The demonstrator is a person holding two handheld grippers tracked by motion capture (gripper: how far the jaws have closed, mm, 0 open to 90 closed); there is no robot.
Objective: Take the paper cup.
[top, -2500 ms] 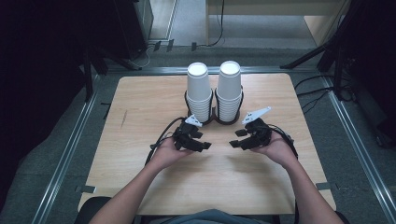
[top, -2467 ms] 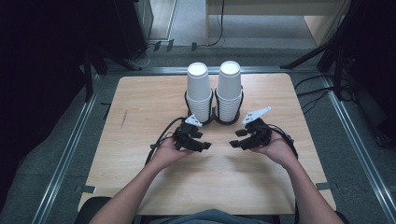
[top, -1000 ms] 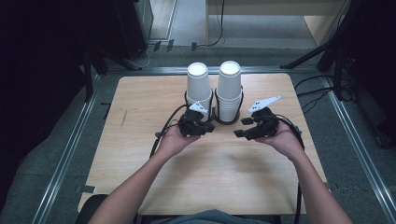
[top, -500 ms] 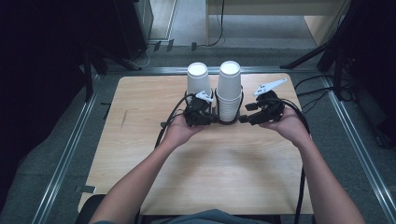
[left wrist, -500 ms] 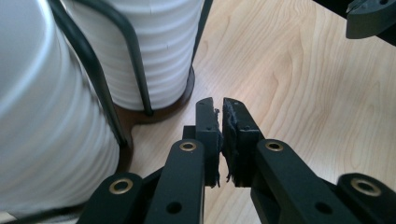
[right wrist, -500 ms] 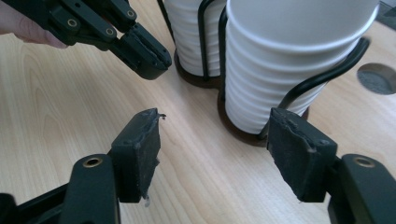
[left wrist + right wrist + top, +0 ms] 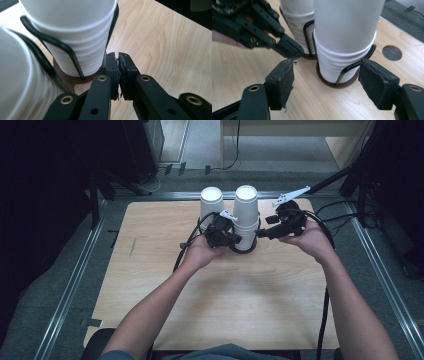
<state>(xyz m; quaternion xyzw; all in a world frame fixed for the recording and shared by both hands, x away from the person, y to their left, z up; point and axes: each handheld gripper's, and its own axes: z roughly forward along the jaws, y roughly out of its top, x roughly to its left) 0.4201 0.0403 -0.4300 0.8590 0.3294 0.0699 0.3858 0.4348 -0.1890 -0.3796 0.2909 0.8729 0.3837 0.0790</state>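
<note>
pale wooden tabletop [image 7: 150,285] carries two stacks of white paper cups, each in a black wire holder. beside the left cup stack [image 7: 211,207], the left gripper [image 7: 235,238] has its jaws pressed together on nothing, tips near the holder's base, likely to steady it. the right gripper [image 7: 261,234], jaws just opening and empty, faces the right cup stack [image 7: 246,215], seemingly to straddle it.
</note>
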